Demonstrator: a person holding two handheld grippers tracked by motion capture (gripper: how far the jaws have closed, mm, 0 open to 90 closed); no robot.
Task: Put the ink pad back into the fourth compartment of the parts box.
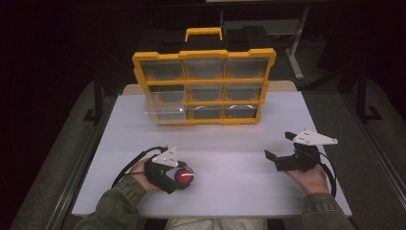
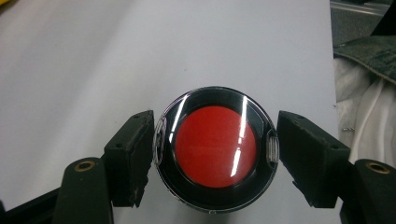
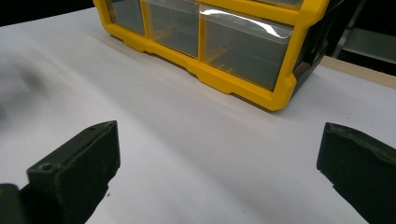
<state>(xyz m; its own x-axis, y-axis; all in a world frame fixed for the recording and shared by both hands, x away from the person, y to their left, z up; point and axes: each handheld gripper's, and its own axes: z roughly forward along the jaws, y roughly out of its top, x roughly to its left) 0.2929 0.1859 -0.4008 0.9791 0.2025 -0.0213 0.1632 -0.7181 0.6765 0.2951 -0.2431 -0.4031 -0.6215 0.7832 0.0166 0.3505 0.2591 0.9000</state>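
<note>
A round black case with a red face and clear lid (image 2: pixel 215 148) sits between the jaws of my left gripper (image 2: pixel 215 151), whose pads press on its two sides. In the high view that gripper (image 1: pixel 184 178) is at the table's front left with the red case (image 1: pixel 185 177) in it. My right gripper (image 1: pixel 277 146) rests at the front right, jaws wide apart and empty; in its own view the right gripper (image 3: pixel 217 163) looks toward a yellow drawer organizer (image 3: pixel 243 81). The organizer (image 1: pixel 205 86) stands upright at the table's back, its bottom-left clear drawer (image 1: pixel 165 108) pulled out.
The white table (image 1: pixel 225 143) spreads between the grippers and the organizer. A black case with a yellow handle (image 1: pixel 204 32) stands behind the organizer. Dark floor and metal frame legs (image 1: pixel 297 43) lie beyond the table. A green sleeve (image 2: pixel 369 51) shows at the left gripper view's right edge.
</note>
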